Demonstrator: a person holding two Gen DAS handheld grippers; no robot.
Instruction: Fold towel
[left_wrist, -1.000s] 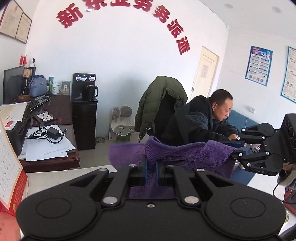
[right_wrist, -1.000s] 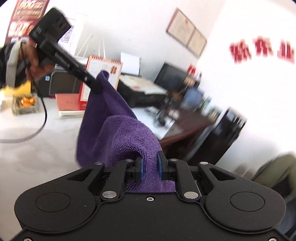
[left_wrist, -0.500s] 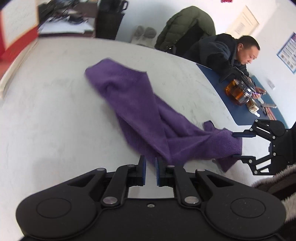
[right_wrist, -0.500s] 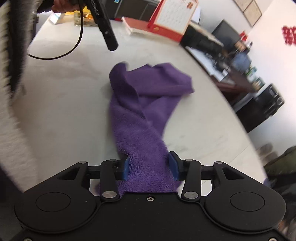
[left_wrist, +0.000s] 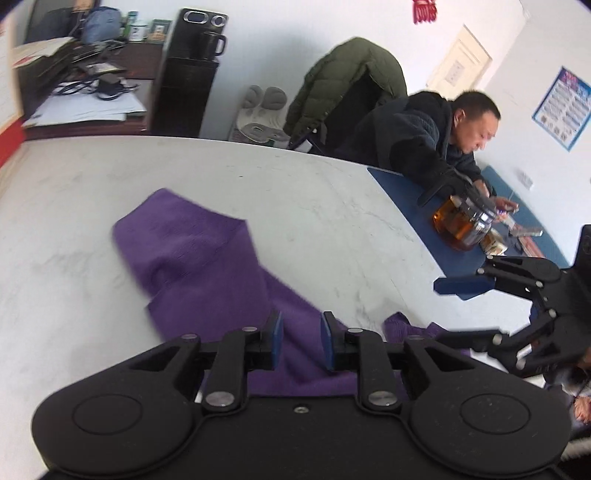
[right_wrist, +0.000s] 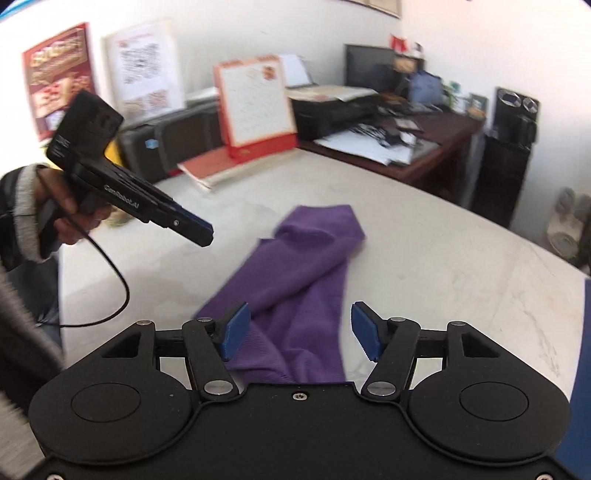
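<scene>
Left wrist view: purple towel (left_wrist: 207, 266) is seen bunched, unfolded, mid-frame on the white counter (left_wrist: 332, 192). Left gripper (left_wrist: 301, 341) and right gripper (right_wrist: 301, 334) are opening, pads clear of cloth. Folding is judged barely begun.

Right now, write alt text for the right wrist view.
A purple towel lies rumpled on a pale table, its near end between the opening jaws of the right gripper, pads apart. The left gripper hangs above the table, with office clutter behind.
</scene>
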